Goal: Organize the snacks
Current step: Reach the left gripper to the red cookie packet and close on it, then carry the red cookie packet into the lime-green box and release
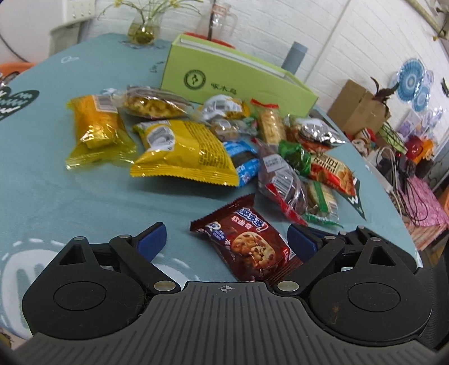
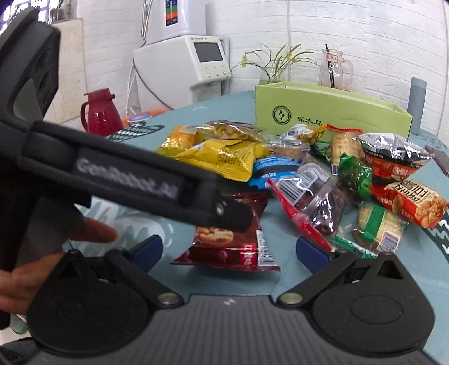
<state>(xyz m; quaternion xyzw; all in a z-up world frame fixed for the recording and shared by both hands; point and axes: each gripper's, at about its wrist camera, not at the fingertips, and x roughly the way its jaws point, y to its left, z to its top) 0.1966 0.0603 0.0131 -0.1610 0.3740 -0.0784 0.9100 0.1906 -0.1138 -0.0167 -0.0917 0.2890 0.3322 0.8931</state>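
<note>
A pile of snack packets lies on the teal tablecloth [image 1: 84, 202]. A brown chocolate-chip cookie packet [image 1: 247, 241] lies nearest, between the open fingers of my left gripper [image 1: 227, 238], resting on the cloth. It also shows in the right wrist view [image 2: 235, 241], partly hidden by the left gripper's body [image 2: 134, 179]. My right gripper [image 2: 228, 250] is open and empty just in front of it. Behind are a yellow bag [image 1: 185, 151], a blue packet [image 1: 244, 162], a red-edged clear packet [image 1: 283, 182] and an open green box [image 1: 238, 78].
A glass vase with flowers [image 1: 143, 28] and a glass jug [image 1: 221, 19] stand at the table's far edge, with a grey cylinder [image 1: 294, 56]. A red kettle [image 2: 98, 112] and a white appliance [image 2: 185, 61] stand beyond the table. Clutter lies off the right edge.
</note>
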